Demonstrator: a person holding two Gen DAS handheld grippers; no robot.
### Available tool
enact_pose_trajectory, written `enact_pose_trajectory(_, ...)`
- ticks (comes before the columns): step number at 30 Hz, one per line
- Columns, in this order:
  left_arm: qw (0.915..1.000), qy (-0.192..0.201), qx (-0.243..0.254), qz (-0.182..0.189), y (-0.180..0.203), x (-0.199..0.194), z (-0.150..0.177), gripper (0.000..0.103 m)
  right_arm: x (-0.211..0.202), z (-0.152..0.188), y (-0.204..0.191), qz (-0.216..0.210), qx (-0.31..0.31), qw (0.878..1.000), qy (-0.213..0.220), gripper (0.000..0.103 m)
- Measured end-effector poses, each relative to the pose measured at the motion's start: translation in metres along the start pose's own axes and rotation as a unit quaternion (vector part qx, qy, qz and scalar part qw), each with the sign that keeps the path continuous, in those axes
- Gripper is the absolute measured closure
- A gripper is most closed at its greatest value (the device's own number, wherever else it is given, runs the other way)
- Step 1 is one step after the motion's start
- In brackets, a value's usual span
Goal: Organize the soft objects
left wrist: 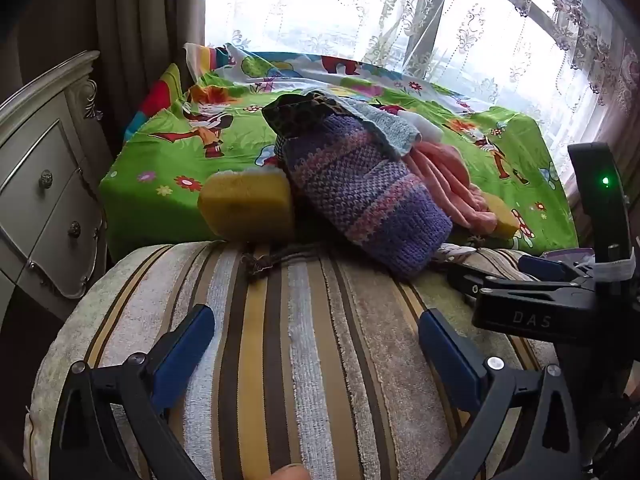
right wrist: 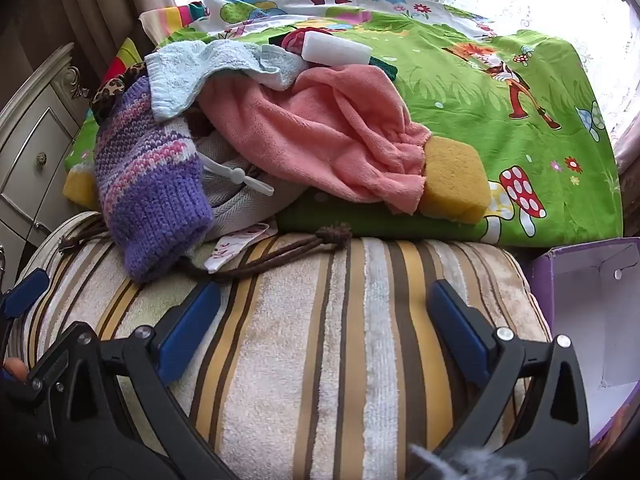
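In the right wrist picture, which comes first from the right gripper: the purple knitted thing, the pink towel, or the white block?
From the right gripper:
1. Purple knitted piece, left, hanging onto the striped cushion.
2. Pink towel, middle of the pile.
3. White block, farthest back, on top.

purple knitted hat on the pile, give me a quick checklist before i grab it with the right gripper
1. Right gripper open and empty: ok, nothing between the blue pads.
2. Left gripper open and empty: ok.
3. Purple knitted hat in view and reachable: ok, its end hangs onto the striped cushion.
4. Hat free of other items: not ok, the light blue towel drapes over its far end.
5. Brown cord clear of the hat: cannot tell, it runs under the edge.
6. Purple cardboard box open to receive: ok.
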State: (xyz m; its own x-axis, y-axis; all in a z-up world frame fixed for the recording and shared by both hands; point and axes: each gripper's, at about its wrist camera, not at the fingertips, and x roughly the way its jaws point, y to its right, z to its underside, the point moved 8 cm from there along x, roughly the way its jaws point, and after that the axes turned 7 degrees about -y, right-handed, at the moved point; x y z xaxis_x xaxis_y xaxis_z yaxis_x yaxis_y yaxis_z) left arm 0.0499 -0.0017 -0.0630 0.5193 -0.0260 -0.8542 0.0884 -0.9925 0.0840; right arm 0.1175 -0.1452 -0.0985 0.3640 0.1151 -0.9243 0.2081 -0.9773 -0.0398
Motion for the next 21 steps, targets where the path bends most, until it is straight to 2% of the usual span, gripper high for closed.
enact_pose_trajectory(11,0.9999,0.010,-0.007,0.003,-0.0039,0.0011,0.0012,0.000,-0.0003,-0.0004,0.0003,0.001,0.000,1.000,0.005,0.000)
enact_pose_trajectory(21,0.9997,0.008,-0.020,-0.011,-0.0055,0.0045,-0.0012,0.000,-0.0011,-0.0010,-0.0008,0.001,0.000,1.000,0.007,0.000)
